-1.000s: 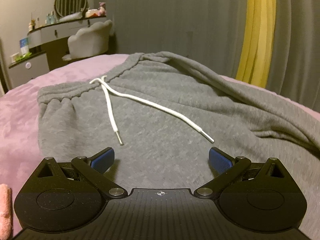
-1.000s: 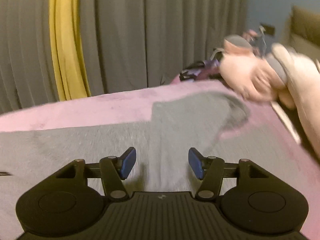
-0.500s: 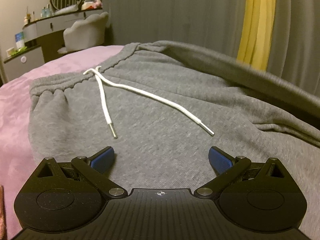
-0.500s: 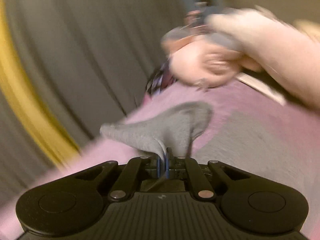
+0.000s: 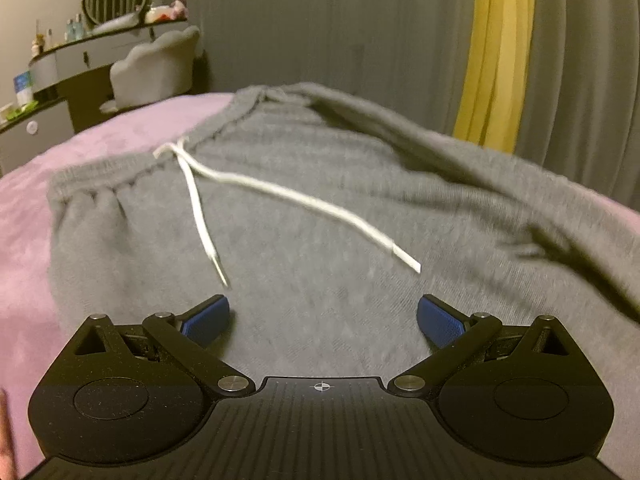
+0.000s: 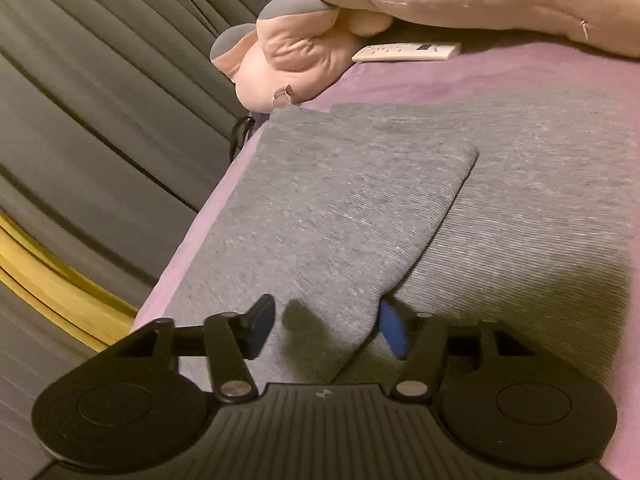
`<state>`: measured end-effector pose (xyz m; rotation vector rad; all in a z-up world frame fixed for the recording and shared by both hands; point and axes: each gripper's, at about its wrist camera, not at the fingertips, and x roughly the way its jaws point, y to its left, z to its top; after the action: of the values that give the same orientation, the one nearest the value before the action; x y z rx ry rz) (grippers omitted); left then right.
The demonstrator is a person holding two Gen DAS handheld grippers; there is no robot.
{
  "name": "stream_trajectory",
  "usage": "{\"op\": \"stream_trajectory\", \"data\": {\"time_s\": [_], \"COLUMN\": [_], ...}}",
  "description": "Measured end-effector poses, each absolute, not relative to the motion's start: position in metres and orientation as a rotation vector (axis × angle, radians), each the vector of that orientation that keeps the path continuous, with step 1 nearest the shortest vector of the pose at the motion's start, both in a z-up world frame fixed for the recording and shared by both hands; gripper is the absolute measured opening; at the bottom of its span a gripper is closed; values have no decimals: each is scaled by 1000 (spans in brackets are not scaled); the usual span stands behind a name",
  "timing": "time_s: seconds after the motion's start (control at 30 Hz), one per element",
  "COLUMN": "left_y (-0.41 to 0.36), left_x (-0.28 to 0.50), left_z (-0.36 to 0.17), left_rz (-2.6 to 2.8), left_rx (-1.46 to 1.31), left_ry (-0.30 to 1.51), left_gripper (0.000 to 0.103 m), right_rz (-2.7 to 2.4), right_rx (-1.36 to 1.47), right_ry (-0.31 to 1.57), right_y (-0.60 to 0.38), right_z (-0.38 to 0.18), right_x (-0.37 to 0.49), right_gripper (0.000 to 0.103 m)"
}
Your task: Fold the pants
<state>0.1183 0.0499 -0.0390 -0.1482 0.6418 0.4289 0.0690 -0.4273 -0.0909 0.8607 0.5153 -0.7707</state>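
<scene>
The grey fleecy sweatpants (image 5: 340, 248) lie spread on the mauve plush bed (image 5: 120, 140). One leg (image 6: 320, 216) is laid over the other — the lengthwise fold looks begun, cross folds remain. The white cord drawstring (image 5: 280, 196) trails below the ribbed waistband. Left tongs (image 5: 323, 322) gape empty; right tongs (image 6: 326, 330) are released, straddling the leg's soft edge.

Pants (image 5: 320, 208) heather grey, drawstring (image 5: 304, 200) white. Bedspread (image 5: 120, 132) mottled pink-purple. Curtains (image 5: 328, 24) grey with one yellow panel (image 5: 500, 52). Plush toy (image 6: 296, 52) pale pink, grey patches. Remote (image 6: 406, 52) white.
</scene>
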Motion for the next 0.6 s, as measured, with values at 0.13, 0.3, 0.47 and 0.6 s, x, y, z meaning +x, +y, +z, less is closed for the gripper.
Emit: {"op": "stream_trajectory", "data": {"time_s": [0.13,0.3,0.47,0.6], "left_y": [60,107,143,152], "left_x": [127,206,278,311], "left_z": [4,33,34,17], "left_rz": [368,207,167,156], "left_rx": [-118,-343,-580,-626], "left_ry": [501,597,703,762], "left_gripper": [103,103,103,83], "right_rz": [-750,-750,-750,-753], "right_rx": [940,903,902,869], "right_ry": [500,514,512,513], "right_y": [-439,-445,-441,-432], "right_z": [-96,-99,-100,-97], "right_x": [61,68,69,66], "right_gripper": [11,11,11,13]}}
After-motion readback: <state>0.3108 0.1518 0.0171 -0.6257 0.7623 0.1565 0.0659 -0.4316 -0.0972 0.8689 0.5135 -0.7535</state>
